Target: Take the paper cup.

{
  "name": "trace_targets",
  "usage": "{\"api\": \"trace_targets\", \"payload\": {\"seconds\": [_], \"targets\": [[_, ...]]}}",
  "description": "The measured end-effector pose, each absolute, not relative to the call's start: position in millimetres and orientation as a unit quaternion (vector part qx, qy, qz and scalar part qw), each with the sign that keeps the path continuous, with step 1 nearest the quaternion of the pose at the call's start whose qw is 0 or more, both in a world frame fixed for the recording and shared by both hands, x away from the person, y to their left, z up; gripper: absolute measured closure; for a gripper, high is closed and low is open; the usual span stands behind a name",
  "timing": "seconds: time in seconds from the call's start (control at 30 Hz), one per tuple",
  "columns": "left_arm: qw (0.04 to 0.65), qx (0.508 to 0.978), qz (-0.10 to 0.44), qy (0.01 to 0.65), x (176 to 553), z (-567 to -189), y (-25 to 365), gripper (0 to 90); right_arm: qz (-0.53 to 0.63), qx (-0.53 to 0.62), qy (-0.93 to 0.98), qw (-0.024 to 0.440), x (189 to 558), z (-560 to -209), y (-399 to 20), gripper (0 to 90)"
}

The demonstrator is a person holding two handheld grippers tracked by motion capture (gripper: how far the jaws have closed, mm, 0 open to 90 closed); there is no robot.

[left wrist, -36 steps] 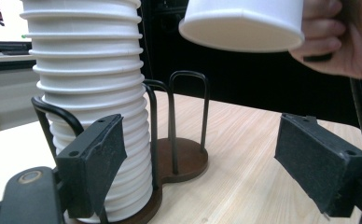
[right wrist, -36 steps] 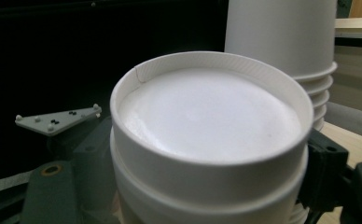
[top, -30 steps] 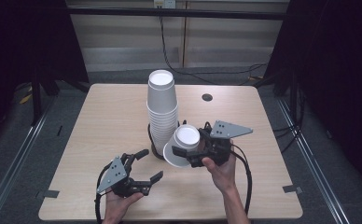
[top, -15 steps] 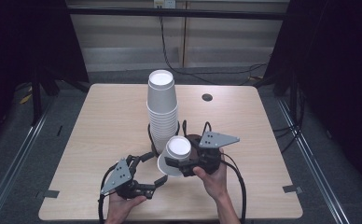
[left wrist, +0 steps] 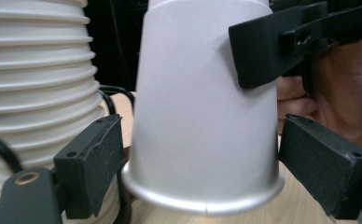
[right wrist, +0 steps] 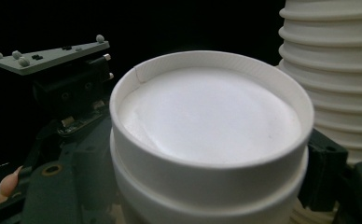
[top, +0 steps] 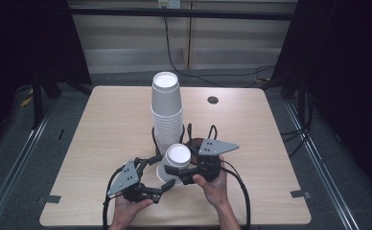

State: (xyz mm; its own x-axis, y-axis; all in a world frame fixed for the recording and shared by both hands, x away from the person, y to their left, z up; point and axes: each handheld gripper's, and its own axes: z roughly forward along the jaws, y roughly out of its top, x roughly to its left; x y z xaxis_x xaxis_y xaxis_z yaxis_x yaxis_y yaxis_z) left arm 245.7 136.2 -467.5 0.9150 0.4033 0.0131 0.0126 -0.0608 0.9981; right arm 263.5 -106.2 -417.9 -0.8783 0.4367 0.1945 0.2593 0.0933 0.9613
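A tall stack of upside-down white paper cups (top: 165, 108) stands mid-table. Just in front of it my right gripper (top: 177, 170) is shut on a separate upside-down white cup (top: 175, 159), its jaws pressing the upper wall. In the right gripper view this cup (right wrist: 207, 116) shows a second nested edge under its base. My left gripper (top: 157, 173) is open, one jaw on each side of the cup's lower part. In the left gripper view, small gaps separate the cup (left wrist: 202, 116) from the left gripper's fingers (left wrist: 90, 163). The cup's rim hangs close above the table.
The stack (left wrist: 34, 70) stands right beside the held cup, on its left in the left gripper view. Black cables (top: 201, 134) loop on the table behind the grippers. A dark round hole (top: 213, 100) lies at the back right. Bare wooden tabletop (top: 102, 129) extends left.
My right gripper has carried the cup left and nearer the table's front edge, away from the stack. My left gripper has moved right, and its jaws now flank the cup.
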Motion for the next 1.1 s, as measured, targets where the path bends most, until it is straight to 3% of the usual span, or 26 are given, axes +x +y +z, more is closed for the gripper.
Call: {"api": "trace_targets", "payload": {"seconds": [0.17,0.53,0.97,1.1], "targets": [[0.658,0.724,0.149,0.141,246.8,-466.5,126.0,9.6,0.638,0.233,0.732,0.063,260.6,-418.2,-103.5,22.7],[0.664,0.723,0.132,0.134,251.8,-466.0,122.1,9.1,0.639,0.225,0.733,0.062,259.2,-414.7,-102.4,22.7],[0.649,0.738,0.132,0.13,251.8,-467.2,122.4,16.1,0.642,0.224,0.732,0.052,261.3,-420.2,-100.5,19.7],[0.643,0.746,0.124,0.124,252.3,-467.8,121.9,16.4,0.642,0.228,0.73,0.051,262.0,-421.4,-100.7,14.8]]}}
